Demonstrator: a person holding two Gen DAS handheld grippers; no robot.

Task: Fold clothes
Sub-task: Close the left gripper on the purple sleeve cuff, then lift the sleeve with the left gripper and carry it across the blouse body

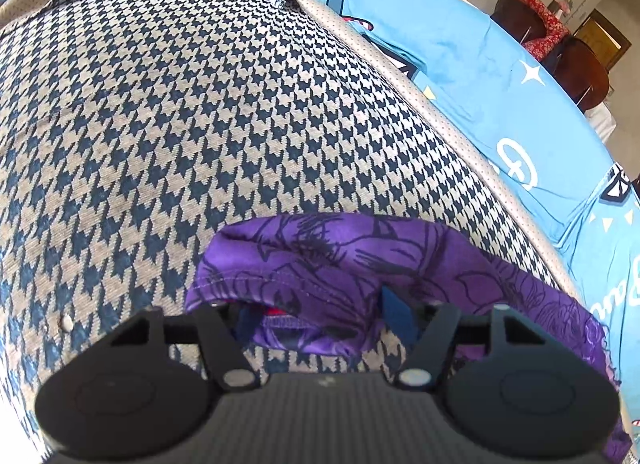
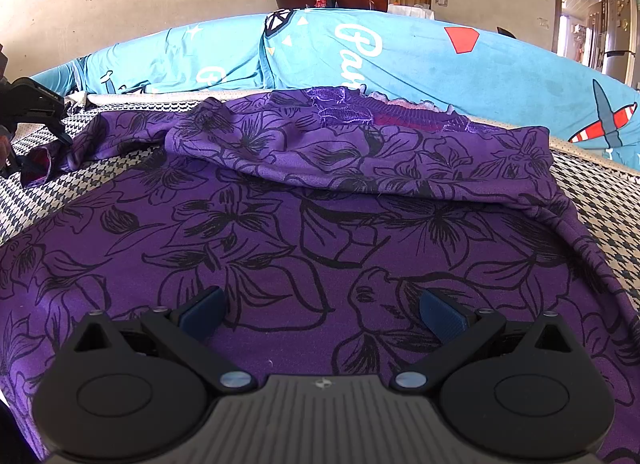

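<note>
The left claw (image 1: 324, 314) is gripping a bunched sleeve end of the purple floral garment (image 2: 320, 224), which is lying on the houndstooth cloth (image 1: 180, 124) directly beneath and ahead of the wide-spread, empty right claw (image 2: 320, 314).

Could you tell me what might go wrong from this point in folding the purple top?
1. The left gripper has only the sleeve end of the purple floral-print top between its fingers; a bunched, shallow hold may slip when pulled.
2. The right gripper hovers open above the body, pinning nothing, so pulling the sleeve could drag the whole garment.
3. The houndstooth-patterned cloth underneath lies loose and could get pinched or shifted too.
</note>
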